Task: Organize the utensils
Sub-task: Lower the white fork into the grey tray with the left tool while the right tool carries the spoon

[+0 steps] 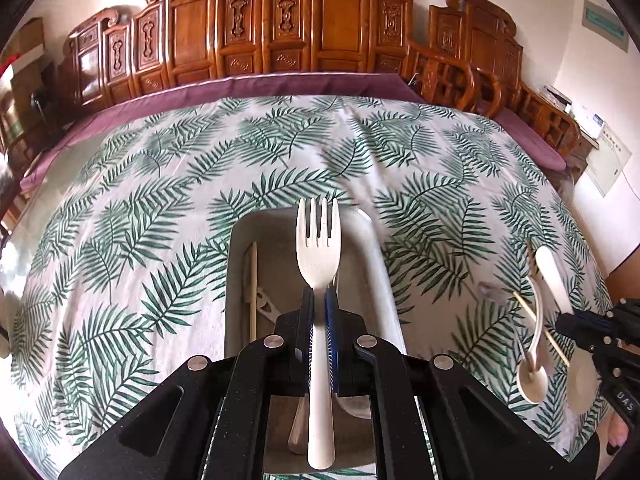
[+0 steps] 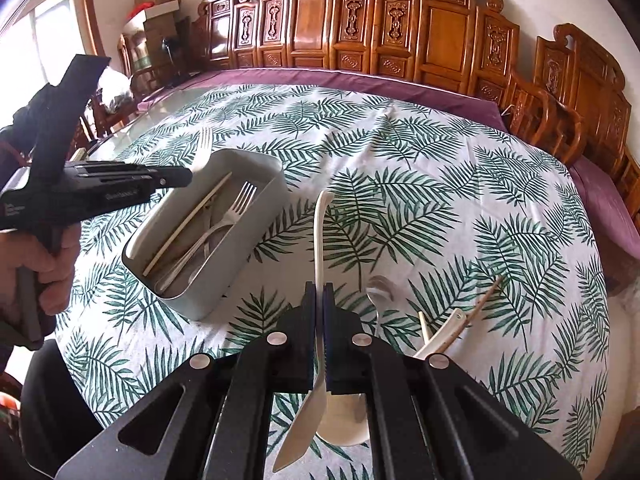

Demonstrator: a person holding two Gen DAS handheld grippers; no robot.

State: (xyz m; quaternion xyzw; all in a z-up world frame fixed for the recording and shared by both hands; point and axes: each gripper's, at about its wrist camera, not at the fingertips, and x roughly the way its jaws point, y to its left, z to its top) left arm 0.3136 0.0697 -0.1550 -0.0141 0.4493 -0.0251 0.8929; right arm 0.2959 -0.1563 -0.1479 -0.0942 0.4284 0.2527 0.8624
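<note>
My left gripper (image 1: 319, 296) is shut on a white plastic fork (image 1: 319, 248), tines pointing away. It hangs over a grey utensil bin (image 1: 234, 264) that holds a pale chopstick (image 1: 253, 280) and metal cutlery. In the right wrist view the same bin (image 2: 256, 216) lies to the left with metal forks (image 2: 224, 220) inside, and the left gripper (image 2: 178, 178) hovers at its far end. My right gripper (image 2: 319, 292) is shut on a white spoon (image 2: 321, 224), seen edge-on, handle pointing away, above the tablecloth. From the left wrist view, the right gripper (image 1: 564, 318) is at the far right.
Loose utensils lie on the leaf-print tablecloth (image 2: 400, 184) under and right of the right gripper: a white spoon (image 2: 344, 420), a metal spoon (image 2: 378, 292), a chopstick (image 2: 424, 328), a brown stick (image 2: 484, 300). A person's hand (image 2: 40, 264) grips the left tool. Carved wooden chairs (image 1: 280, 28) line the far side.
</note>
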